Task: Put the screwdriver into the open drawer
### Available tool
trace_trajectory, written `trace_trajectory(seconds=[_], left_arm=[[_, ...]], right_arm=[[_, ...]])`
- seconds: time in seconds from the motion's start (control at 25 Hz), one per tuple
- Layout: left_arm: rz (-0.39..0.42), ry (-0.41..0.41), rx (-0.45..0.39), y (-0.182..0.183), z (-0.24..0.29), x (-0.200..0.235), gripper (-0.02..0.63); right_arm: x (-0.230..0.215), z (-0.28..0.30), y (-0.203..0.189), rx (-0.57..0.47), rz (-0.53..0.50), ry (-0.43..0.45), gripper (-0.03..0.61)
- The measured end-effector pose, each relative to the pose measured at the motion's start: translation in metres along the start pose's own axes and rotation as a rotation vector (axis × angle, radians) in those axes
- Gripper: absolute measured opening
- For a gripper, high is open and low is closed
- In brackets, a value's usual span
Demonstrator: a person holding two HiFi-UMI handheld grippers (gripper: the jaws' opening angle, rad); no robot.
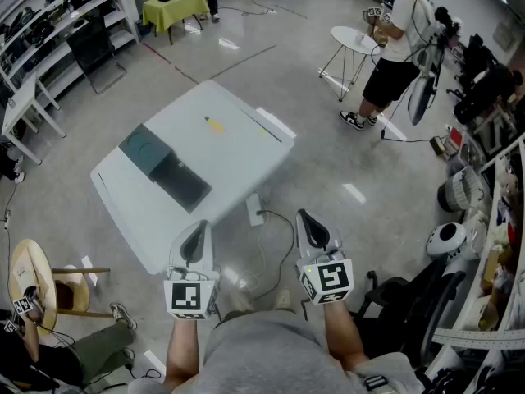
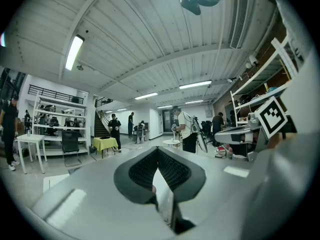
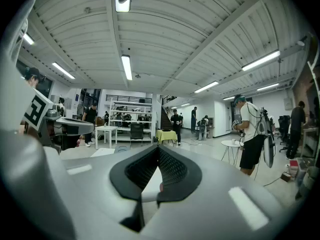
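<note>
Screwdriver (image 1: 214, 124) lies toward the table's (image 1: 246, 167) far corner. Left gripper (image 1: 195, 240) and right gripper (image 1: 312, 228), both closed and empty, hover off its near edge.

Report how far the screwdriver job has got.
Done: only that the drawer stands open on the white table. In hand: nothing. The left gripper and the right gripper are short of the table, jaws together and empty. Left: the whole job. The yellow screwdriver lies on the tabletop beyond the drawer, not yet grasped, lifted or put in.
</note>
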State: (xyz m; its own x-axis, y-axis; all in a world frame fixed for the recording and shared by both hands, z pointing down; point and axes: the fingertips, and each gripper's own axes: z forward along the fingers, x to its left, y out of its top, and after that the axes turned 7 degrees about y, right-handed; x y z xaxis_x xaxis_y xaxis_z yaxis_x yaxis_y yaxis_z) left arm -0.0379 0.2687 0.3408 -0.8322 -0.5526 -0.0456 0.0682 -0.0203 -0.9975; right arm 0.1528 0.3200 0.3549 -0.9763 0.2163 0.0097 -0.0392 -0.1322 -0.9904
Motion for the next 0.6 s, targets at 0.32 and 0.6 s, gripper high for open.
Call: trace_trajectory(seconds=[0.32, 0.6], left_arm=[[0.001, -0.019, 0.002, 0.002, -0.001, 0.023, 0.012], [-0.003, -0.04, -0.019, 0.004, -0.002, 0.047, 0.011]], right_arm=[[0.016, 0.011, 0.004, 0.012, 0.03, -0.027, 0.003], [0.037, 0.03, 0.003, 0.011, 0.052, -0.027, 0.005]])
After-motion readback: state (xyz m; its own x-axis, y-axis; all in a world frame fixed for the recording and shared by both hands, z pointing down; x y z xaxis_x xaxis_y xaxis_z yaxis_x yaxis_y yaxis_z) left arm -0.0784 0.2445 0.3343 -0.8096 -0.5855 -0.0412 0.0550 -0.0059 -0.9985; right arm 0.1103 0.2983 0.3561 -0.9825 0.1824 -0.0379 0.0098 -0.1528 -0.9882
